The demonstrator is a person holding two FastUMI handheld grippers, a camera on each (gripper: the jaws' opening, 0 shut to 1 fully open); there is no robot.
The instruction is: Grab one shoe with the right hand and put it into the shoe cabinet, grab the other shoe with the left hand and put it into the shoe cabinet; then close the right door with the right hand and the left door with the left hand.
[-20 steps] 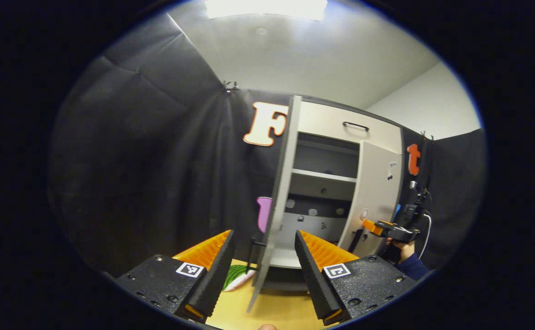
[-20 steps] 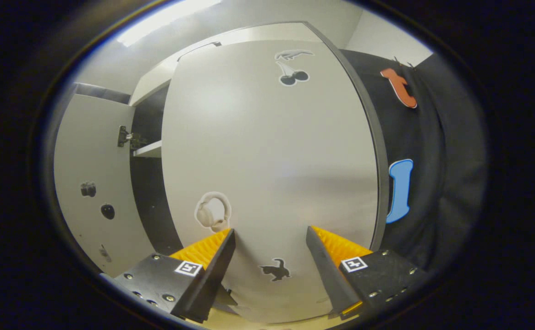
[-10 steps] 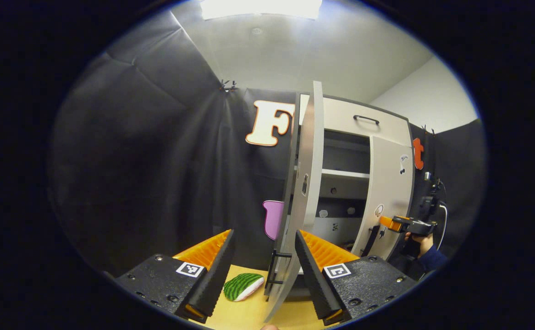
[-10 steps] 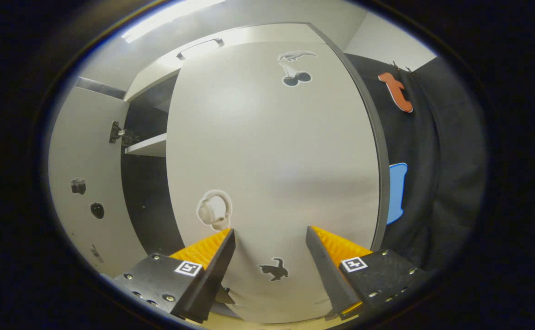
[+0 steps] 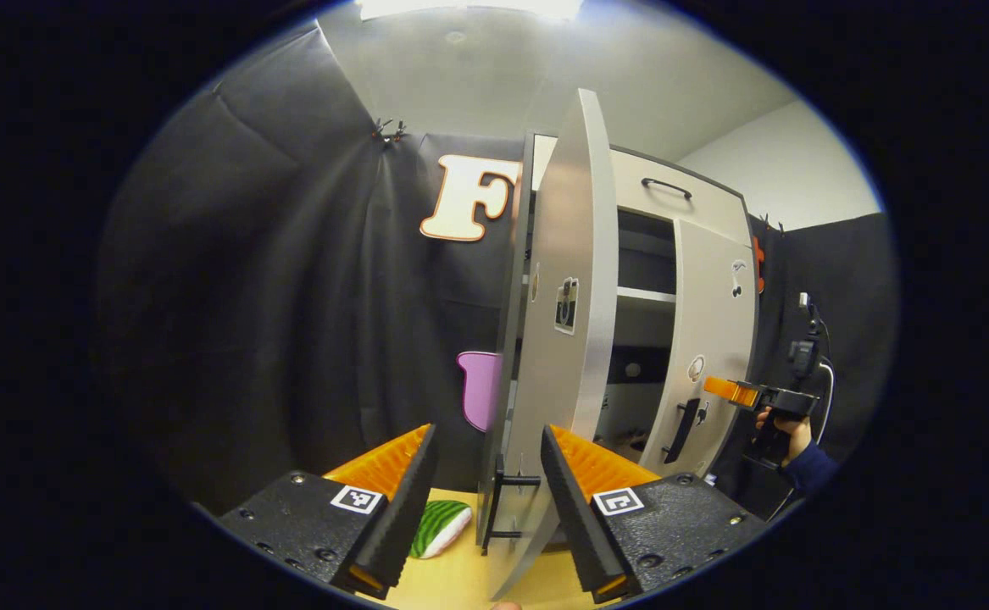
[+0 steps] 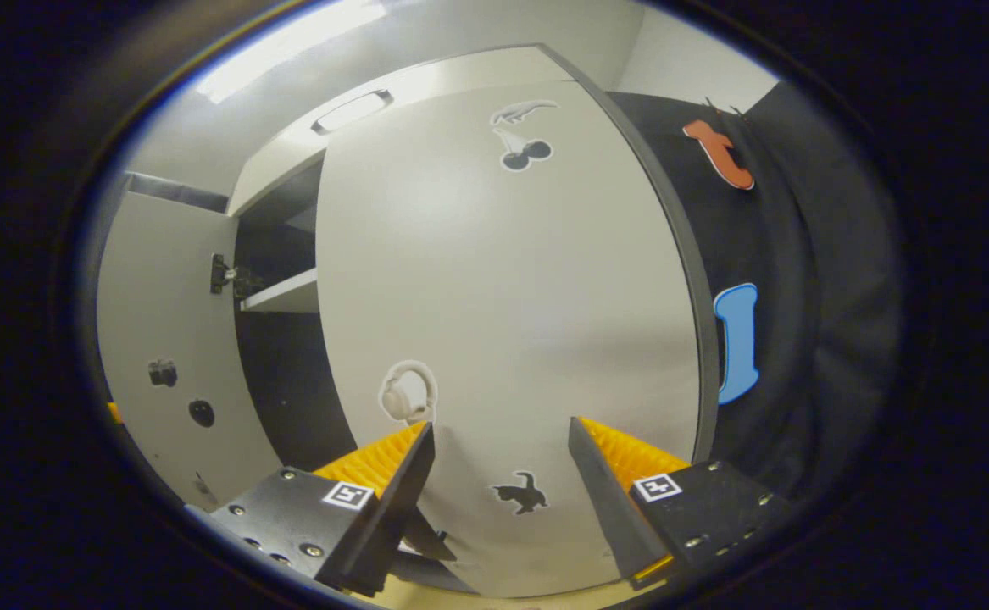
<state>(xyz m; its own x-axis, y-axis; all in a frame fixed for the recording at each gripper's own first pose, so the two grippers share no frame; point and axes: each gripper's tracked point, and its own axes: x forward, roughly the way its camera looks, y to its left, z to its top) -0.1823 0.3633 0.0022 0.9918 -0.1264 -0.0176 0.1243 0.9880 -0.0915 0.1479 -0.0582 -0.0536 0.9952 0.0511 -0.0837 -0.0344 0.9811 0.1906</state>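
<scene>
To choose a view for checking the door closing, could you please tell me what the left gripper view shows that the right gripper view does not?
Left gripper view: the left door's outer face with its black handle, a watermelon-patterned item on the wooden surface, and the right gripper in a hand. Right gripper view: cherry sticker, headphone sticker and cat sticker close up, plus the left door's hinge. Both: the right door, ajar, and the inner shelf.
</scene>
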